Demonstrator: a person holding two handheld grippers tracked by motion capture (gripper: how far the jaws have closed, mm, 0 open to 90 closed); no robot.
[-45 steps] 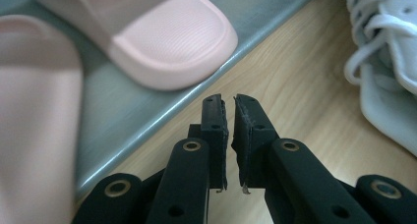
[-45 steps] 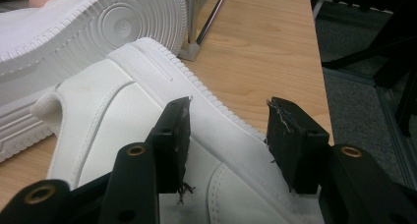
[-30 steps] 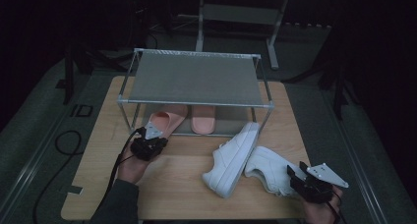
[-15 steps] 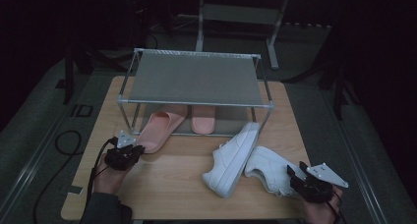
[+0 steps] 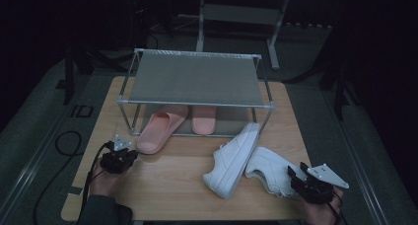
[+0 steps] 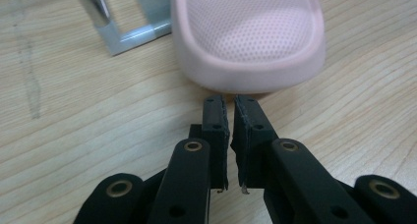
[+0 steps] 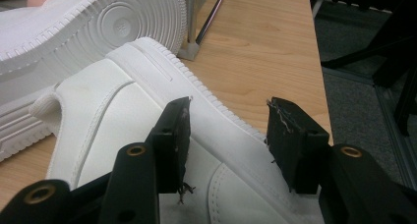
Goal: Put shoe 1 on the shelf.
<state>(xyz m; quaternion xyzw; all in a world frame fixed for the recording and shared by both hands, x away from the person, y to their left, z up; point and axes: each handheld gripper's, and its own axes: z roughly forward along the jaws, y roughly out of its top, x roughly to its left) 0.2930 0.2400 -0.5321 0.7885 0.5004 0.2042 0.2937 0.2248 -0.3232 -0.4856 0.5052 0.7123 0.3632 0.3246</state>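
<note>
A pink slipper [image 5: 160,131] lies slanted, half out from under the rack, its heel rim [image 6: 251,32] just ahead of my left gripper [image 6: 231,108]. That gripper [image 5: 129,156] rests low over the table with its jaws shut; they have just closed a little further with nothing between them. A second pink slipper [image 5: 203,120] sits under the rack. One white sneaker [image 5: 232,158] lies on its side. The other white sneaker [image 5: 270,170] stands at the front right. My right gripper [image 7: 228,118] is open, its jaws astride that sneaker's [image 7: 113,101] rear edge, pads apart from it.
A metal rack [image 5: 197,79] with a grey mesh shelf stands at the back of the wooden table [image 5: 162,190]. One rack foot [image 6: 133,32] is close to the slipper's left side, and a rack leg [image 7: 192,17] rises behind the tipped sneaker's sole [image 7: 98,22]. Cables trail off the table's left side.
My left gripper has drawn back from the slipper's heel, leftward and toward the person, and a little lower. The right gripper and both sneakers have stayed put.
</note>
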